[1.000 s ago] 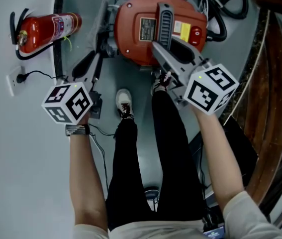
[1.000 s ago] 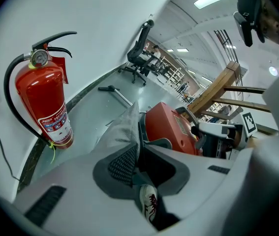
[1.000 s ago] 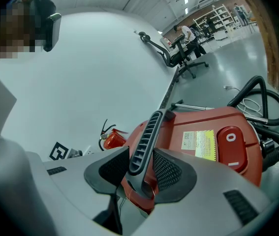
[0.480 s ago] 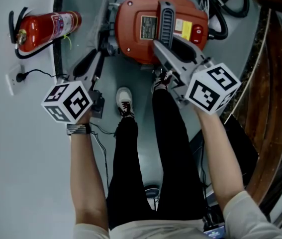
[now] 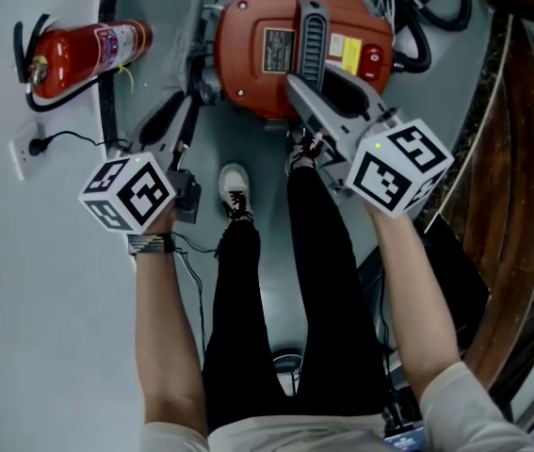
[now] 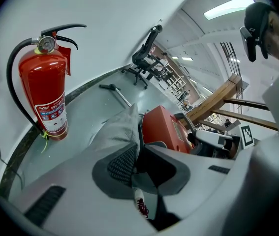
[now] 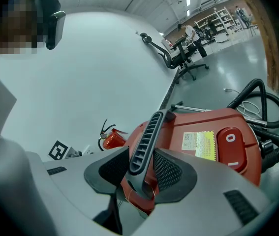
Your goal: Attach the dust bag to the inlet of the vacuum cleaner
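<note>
The left tongs (image 6: 137, 156) were pinched shut on the grey dust bag (image 6: 115, 132), beside the red vacuum cleaner (image 7: 203, 121). The right tongs (image 7: 140, 168) clamped its grey handle (image 7: 146, 139). Beyond them, the switch (image 7: 231, 140) read "0", and the yellow label (image 7: 198, 145) was illegible.

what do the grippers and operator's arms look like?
Both the left gripper and right gripper: light grey shells, dark textured jaw pads, each with a white cube of black square markers. Short pale sleeves, arms bare below; dark band on the left wrist.
</note>
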